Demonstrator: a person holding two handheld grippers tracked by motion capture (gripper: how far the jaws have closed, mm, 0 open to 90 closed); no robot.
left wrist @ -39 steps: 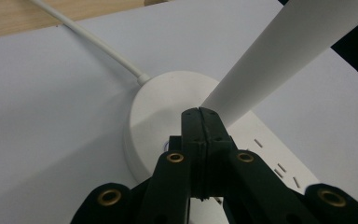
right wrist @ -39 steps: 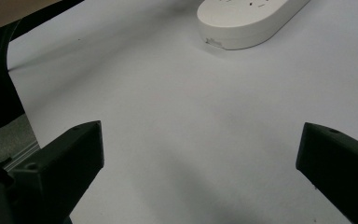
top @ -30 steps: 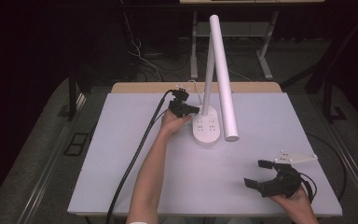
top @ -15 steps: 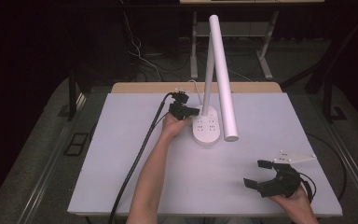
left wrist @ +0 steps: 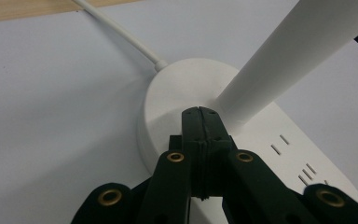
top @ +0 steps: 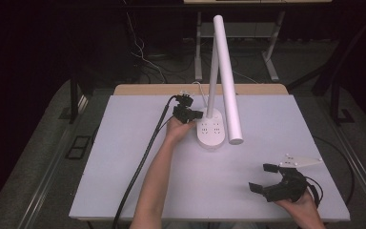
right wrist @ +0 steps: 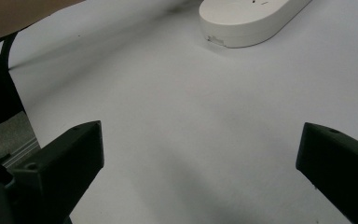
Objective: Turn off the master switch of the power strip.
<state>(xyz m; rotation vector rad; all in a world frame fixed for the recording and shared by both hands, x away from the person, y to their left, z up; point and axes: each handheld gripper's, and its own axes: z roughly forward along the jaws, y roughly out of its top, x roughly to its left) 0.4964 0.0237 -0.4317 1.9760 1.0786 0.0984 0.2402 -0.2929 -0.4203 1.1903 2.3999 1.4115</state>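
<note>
A white table (top: 124, 181) stands in a dark room. A white desk lamp (top: 211, 133) sits at its far centre. The left gripper (top: 189, 114), jaws pressed together, rests on the lamp base. The right gripper (top: 267, 177), jaws spread wide, sits near right.

left gripper (left wrist: 200, 116): all black, chunky linkage with brass-ringed screw holes, ribbed pads
left cable (top: 143, 162): thick, black
right gripper (top: 265, 177): black too, blocky jaws, pale grey three-cornered plate on top
arms: bare, no sleeves in sight
</note>
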